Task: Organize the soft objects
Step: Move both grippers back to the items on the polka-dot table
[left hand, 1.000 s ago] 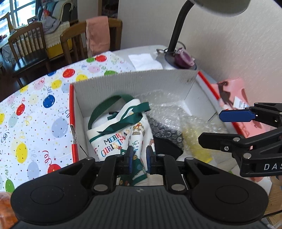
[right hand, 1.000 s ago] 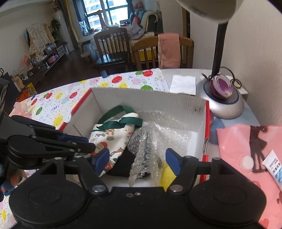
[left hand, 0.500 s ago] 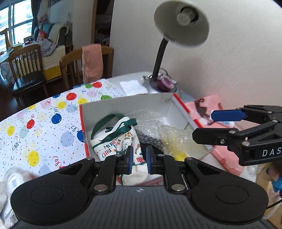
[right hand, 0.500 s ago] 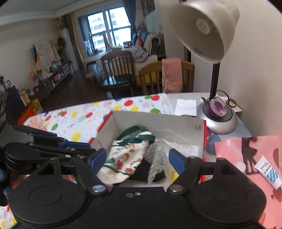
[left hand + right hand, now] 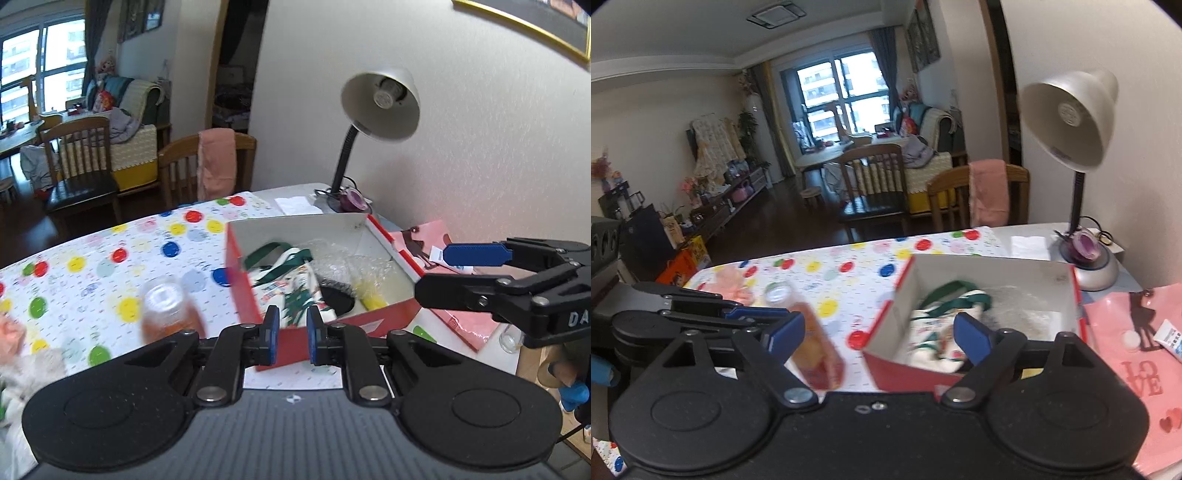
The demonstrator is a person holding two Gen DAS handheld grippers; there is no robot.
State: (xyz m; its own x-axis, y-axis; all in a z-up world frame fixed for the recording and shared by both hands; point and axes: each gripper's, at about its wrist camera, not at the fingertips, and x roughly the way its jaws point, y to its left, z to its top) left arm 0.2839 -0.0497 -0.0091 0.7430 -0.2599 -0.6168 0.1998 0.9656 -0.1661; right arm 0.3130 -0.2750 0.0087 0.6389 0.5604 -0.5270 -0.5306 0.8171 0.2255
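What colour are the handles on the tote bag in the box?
Dark green handles, clearest in the left wrist view; the bag itself is white with Christmas print.

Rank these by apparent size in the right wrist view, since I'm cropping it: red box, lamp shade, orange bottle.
1. red box
2. lamp shade
3. orange bottle, blurred and nearer the camera, so its place against the shade is unsure.

Home living-dining room; wooden dining chairs, sofa, desk lamp
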